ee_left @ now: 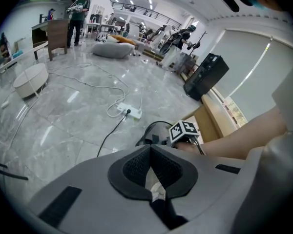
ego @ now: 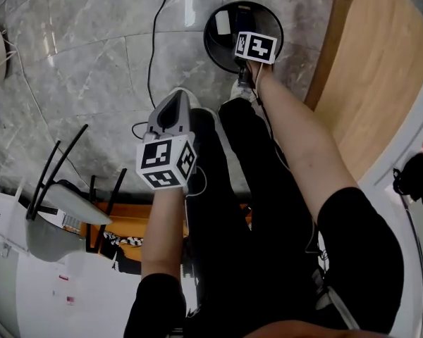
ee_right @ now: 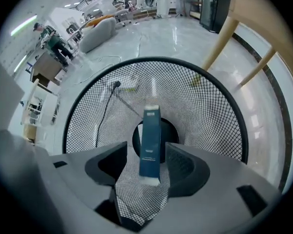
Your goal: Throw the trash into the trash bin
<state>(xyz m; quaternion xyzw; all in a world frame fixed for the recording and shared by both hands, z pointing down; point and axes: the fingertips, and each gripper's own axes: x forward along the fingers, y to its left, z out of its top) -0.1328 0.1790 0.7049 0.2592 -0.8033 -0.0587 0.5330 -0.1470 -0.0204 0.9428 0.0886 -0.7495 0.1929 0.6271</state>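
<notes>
A black wire-mesh trash bin stands on the grey floor ahead of my feet. My right gripper hangs just over its mouth, pointing almost straight down. In the right gripper view a dark blue carton stands upright between the wide-spread jaws of my right gripper, with a gap showing on each side, above the bin's mesh wall. A white scrap lies at the bin's bottom. My left gripper hovers over my left leg, its jaws shut and empty. The bin shows beyond it.
A light wooden table stands right of the bin, one leg close to the rim. A black cable runs to a white power strip on the floor. A router with antennas sits at my left.
</notes>
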